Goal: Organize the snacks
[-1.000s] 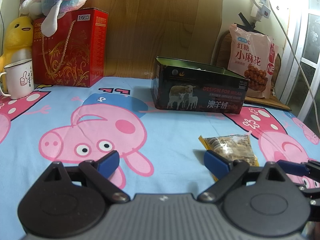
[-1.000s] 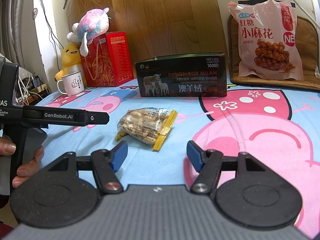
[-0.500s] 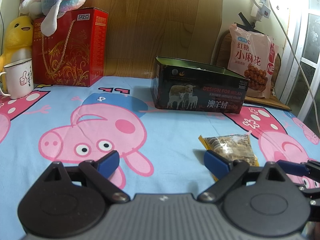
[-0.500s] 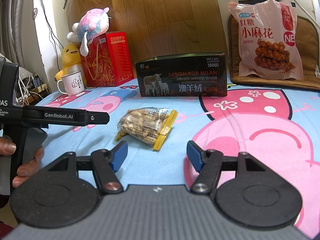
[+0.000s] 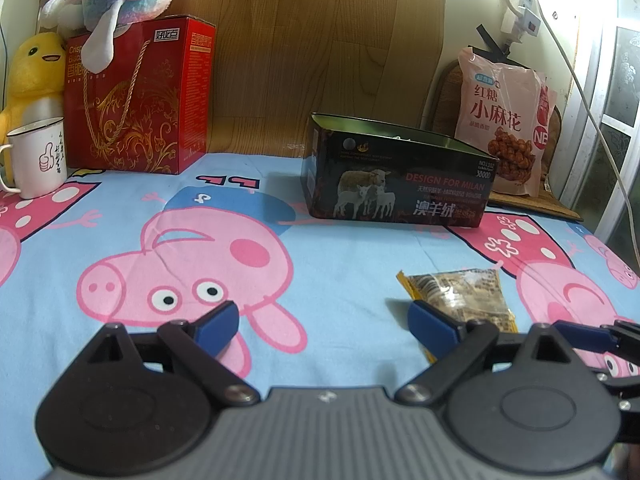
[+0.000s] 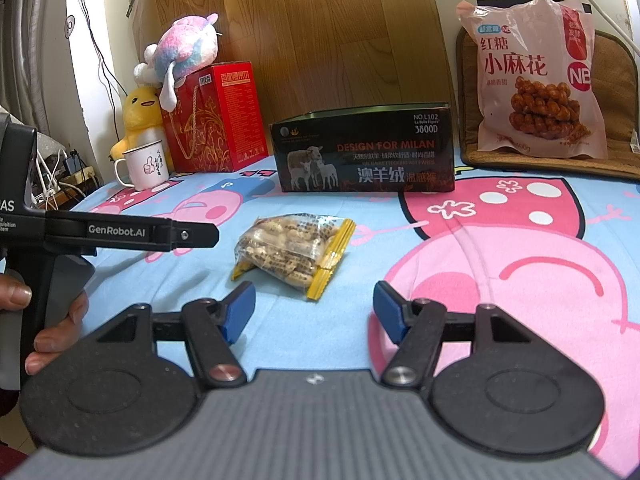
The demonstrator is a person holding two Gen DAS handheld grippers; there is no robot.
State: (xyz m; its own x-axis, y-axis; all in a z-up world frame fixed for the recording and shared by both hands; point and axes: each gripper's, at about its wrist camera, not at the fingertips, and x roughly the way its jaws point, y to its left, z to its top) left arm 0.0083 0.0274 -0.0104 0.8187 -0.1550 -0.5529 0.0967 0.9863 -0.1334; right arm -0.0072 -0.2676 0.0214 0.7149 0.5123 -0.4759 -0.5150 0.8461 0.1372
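snack packet [image 6: 293, 247]: we count one small clear packet with yellow sealed ends, lying flat on the cloth in front of the dark box and apart from it, just ahead of our right gripper [image 6: 314, 312] and touched by neither tool. we count one large pink snack bag [image 6: 534, 80] propped upright at the back right against a brown cushion [image 6: 618, 100]. one open-topped dark box [image 6: 362, 150], one red gift box [image 6: 218, 118] with a cord handle, one white mug [image 6: 146, 164], and two soft toys: a yellow one [image 6: 138, 114] behind the mug and a pastel one [image 6: 186, 46] on top of the red box.

our two tools both stand with blue pads spread and nothing between them; the left gripper [image 5: 322, 320] hovers over bare cloth, its handle held by our hand [image 6: 48, 320] in the right view.

we see a light blue cloth [image 5: 348, 272] printed with pink cartoon pigs, a wood-grain panel [image 6: 320, 40] against the pale wall, and a white power strip [image 5: 524, 20] with cables near a window at right.

we read "design for milan", "no.l102" and "3800d" on the dark box, "小麻花" and "nb" on the pink bag, and "genrobot.ai" on the left tool.
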